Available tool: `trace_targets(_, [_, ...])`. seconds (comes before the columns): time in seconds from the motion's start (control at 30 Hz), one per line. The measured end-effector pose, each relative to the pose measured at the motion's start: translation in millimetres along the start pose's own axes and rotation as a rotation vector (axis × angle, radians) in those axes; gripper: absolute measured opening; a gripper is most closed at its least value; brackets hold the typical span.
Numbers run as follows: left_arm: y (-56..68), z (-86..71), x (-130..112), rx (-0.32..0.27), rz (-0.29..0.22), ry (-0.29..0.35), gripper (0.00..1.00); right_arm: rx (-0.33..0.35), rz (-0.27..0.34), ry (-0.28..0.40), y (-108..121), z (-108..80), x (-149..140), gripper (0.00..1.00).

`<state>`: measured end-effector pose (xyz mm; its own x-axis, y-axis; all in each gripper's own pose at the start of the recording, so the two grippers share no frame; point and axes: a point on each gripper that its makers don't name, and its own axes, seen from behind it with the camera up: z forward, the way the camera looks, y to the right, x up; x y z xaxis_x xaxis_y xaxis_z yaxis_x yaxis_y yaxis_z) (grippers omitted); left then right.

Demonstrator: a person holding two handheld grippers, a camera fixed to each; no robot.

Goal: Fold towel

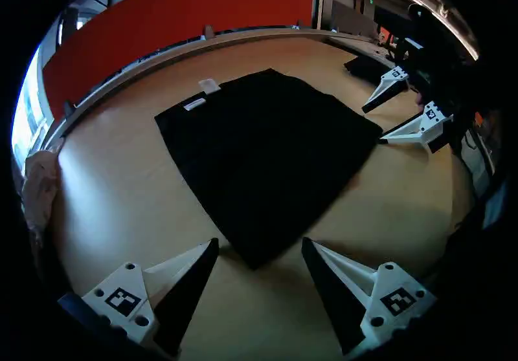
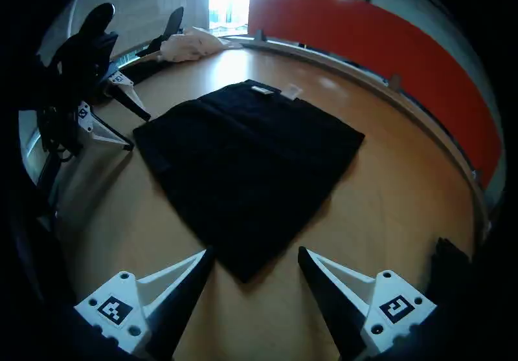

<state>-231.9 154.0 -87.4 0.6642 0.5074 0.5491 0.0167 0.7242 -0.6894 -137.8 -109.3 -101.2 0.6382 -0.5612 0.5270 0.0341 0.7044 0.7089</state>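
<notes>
- Fingers (image 1: 188, 277) of the left gripper (image 1: 259, 241) are hovering wide apart, holding nothing, and straddling one corner of the black towel (image 1: 265, 147), apparently lining up a pinch.
- Between the tools, the towel is lying spread flat and unfolded on the wooden table (image 1: 110, 186), leaving its corners free.
- Farther right, the right gripper (image 2: 254, 251) is hanging equally wide and empty around a neighbouring corner, probably so both corners can lift together.
</notes>
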Motion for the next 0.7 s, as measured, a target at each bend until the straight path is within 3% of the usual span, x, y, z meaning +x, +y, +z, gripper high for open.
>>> trace_targets(0.13, [0.1, -0.1, 0, 0.004, -0.001, 0.0, 0.95, 0.011, 0.0, 0.0, -2, 0.6, 0, 0.95])
trace_targets(0.4, [-0.3, -0.5, -1, 0.012, -0.007, 0.002, 0.94, 0.04, 0.006, 0.004, -10, 2.4, -1, 0.75])
trace_targets(0.7, [-1.9, -1.0, 0, 0.02, -0.017, -0.007, 0.78, 0.063, -0.007, -0.011, -13, -0.7, -1, 0.58])
